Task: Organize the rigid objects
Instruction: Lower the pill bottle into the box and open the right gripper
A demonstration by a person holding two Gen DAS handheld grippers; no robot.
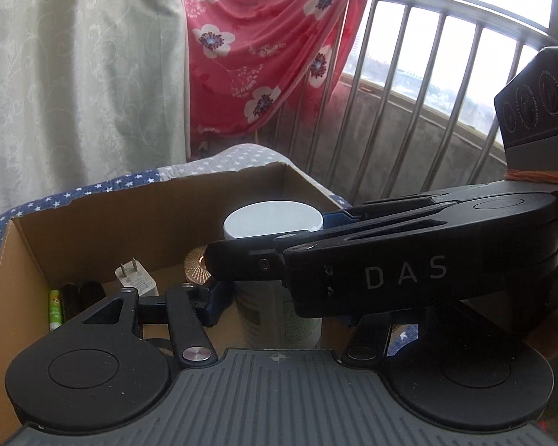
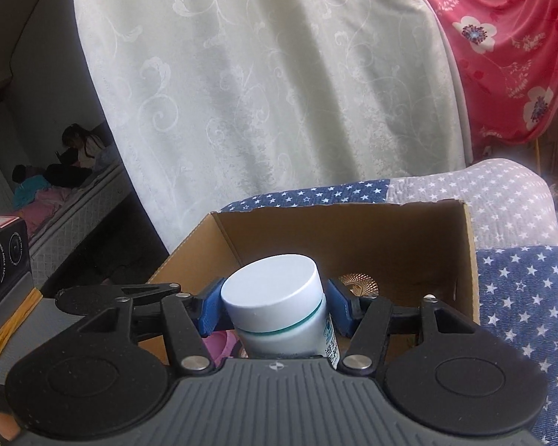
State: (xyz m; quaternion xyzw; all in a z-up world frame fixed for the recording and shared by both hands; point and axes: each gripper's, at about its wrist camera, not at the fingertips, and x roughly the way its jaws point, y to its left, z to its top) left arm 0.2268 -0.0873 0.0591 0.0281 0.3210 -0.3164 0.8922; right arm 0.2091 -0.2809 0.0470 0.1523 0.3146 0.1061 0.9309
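Note:
A white bottle [image 2: 275, 297] with a white cap stands upright inside an open cardboard box [image 2: 316, 210]. My right gripper [image 2: 275, 310] is shut on it, blue pads [image 2: 210, 310] pressing just under the cap from both sides. In the left wrist view the right gripper [image 1: 279, 238] reaches in from the right across the bottle [image 1: 275, 316]. My left gripper [image 1: 282, 308] straddles the bottle's lower body and is open; its left blue finger [image 1: 212, 304] stands clear of the bottle, and its right finger is hidden behind the right gripper.
The box [image 1: 93, 200] also holds a white plug charger [image 1: 135, 277], a green lip balm [image 1: 55, 308], dark cylinders [image 1: 80, 297] and a gold disc [image 1: 195, 265]. It rests on a star-patterned quilt [image 2: 520, 297]. Behind are a curtain [image 2: 260, 93] and a metal railing [image 1: 409, 74].

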